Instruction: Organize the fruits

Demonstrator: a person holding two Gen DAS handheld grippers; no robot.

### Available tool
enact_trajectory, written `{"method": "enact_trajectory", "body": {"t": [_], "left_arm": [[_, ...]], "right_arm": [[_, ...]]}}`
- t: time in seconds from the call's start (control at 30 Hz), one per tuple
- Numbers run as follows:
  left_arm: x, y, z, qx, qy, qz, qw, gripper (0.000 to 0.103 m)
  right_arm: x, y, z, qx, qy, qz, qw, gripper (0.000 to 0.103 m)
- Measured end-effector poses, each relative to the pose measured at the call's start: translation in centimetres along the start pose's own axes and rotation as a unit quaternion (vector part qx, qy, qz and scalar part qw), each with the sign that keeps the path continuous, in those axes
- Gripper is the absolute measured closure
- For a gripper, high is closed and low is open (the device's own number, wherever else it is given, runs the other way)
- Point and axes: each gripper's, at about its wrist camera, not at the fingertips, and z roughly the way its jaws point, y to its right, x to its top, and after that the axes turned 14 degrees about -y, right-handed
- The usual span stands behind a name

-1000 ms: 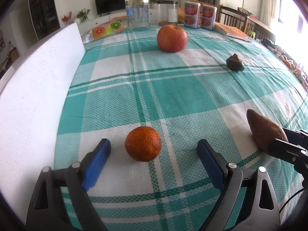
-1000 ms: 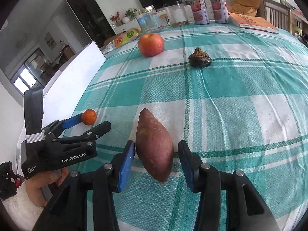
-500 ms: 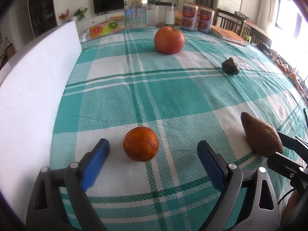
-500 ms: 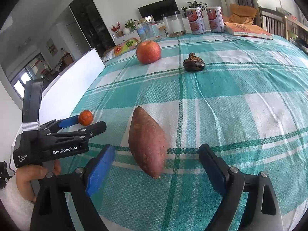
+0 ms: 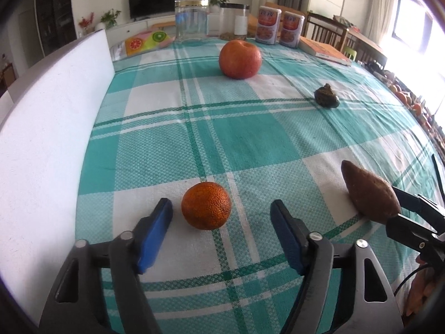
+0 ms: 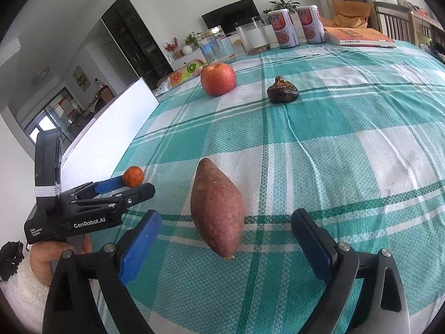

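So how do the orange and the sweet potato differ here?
The orange is round, bright and pitted; the sweet potato is long, tapered and dull reddish-brown. The orange looks the smaller of the two in the right wrist view. The orange sits between the open fingers of the left claw, the sweet potato ahead of the open right claw. Both rest untouched on the checked tablecloth.

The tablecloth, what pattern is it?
The tablecloth is teal and white checks with dark green stripes, clearest in the left wrist view.
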Motion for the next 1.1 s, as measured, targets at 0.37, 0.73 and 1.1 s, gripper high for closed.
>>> {"method": "enact_trajectory", "body": {"t": [0.37, 0.73, 1.1], "left_arm": [[-2.8, -0.1, -1.9, -0.043, -0.016, -0.009, 0.9989, 0.073], [-5.9, 0.0, -7.3, -0.086, 0.005, 0.003, 0.9963, 0.073], [-7.4, -1.5, -9.7, -0.117, 0.011, -0.021, 0.9929, 0.073]], "right_arm": [[5.7, -6.1, 1.4, -0.126, -0.165, -0.082, 0.975, 0.009], [5.9, -4.7, 3.5, -0.155, -0.216, -0.067, 0.962, 0.062], [4.5, 1.0, 0.3, 0.038, -0.17, 0.108, 0.979, 0.062]]}}
